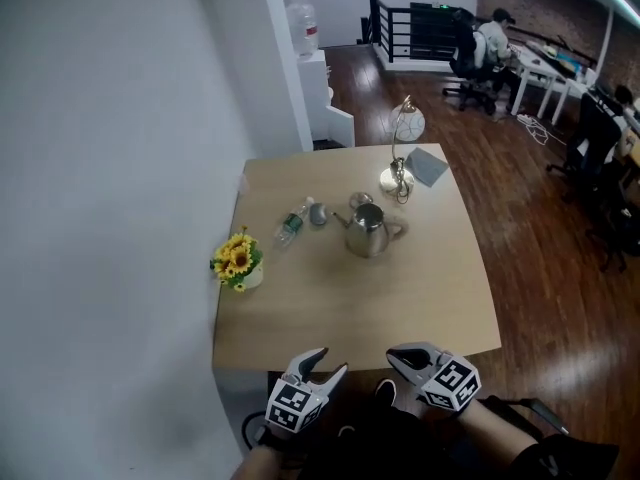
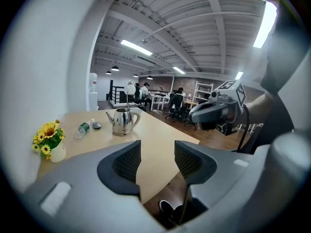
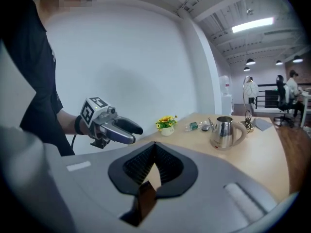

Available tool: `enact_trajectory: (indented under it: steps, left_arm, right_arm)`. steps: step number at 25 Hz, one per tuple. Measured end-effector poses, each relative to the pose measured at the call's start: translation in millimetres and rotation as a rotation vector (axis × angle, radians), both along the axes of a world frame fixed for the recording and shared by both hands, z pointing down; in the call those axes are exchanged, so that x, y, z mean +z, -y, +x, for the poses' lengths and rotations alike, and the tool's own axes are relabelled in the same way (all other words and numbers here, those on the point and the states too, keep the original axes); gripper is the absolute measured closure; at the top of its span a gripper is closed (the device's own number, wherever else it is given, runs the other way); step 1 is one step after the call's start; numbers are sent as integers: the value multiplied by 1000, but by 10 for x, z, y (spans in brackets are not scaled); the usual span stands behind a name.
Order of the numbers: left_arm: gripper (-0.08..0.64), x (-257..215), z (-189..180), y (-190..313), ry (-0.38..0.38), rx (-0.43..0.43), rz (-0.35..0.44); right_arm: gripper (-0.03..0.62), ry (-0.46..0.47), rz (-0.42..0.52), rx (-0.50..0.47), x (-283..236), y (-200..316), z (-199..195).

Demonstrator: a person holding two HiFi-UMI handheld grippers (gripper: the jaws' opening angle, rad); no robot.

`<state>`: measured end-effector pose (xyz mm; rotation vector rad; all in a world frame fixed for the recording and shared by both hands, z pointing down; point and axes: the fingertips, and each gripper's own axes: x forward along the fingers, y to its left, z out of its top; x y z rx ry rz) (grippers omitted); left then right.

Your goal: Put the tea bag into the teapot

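A steel teapot [image 1: 368, 230] stands upright near the middle of the wooden table [image 1: 400, 308]; it also shows in the left gripper view as the teapot [image 2: 122, 121] and in the right gripper view as the teapot [image 3: 223, 131]. I see no tea bag in any view. Both grippers hover off the table's near edge, well short of the teapot. My left gripper [image 1: 333, 359] is open, and nothing lies between its pads [image 2: 127, 161]. My right gripper [image 1: 392, 356] is shut, its pads [image 3: 146, 160] meeting at the tips with nothing seen between them.
Left of the teapot lie a plastic bottle [image 1: 292, 224] and a small grey round object [image 1: 317, 214]. A vase of yellow flowers [image 1: 238, 260] stands at the left edge. A lamp [image 1: 400, 158] and a grey card [image 1: 428, 166] are at the far side. A white wall runs along the left.
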<state>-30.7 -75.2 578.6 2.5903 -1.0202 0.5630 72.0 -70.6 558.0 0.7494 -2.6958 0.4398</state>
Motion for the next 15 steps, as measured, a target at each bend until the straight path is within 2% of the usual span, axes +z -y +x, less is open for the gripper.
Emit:
enact_trajectory:
  steps: [7,15]
  left_arm:
    - [338,-14,-243,-925,-7,78,15]
    - [337,-34,-437,-1531,-26,107,22]
  right_arm:
    - [584,126,-69,200,-182,-728,-63]
    - [584,110,-46,237,-305,-1470,-199]
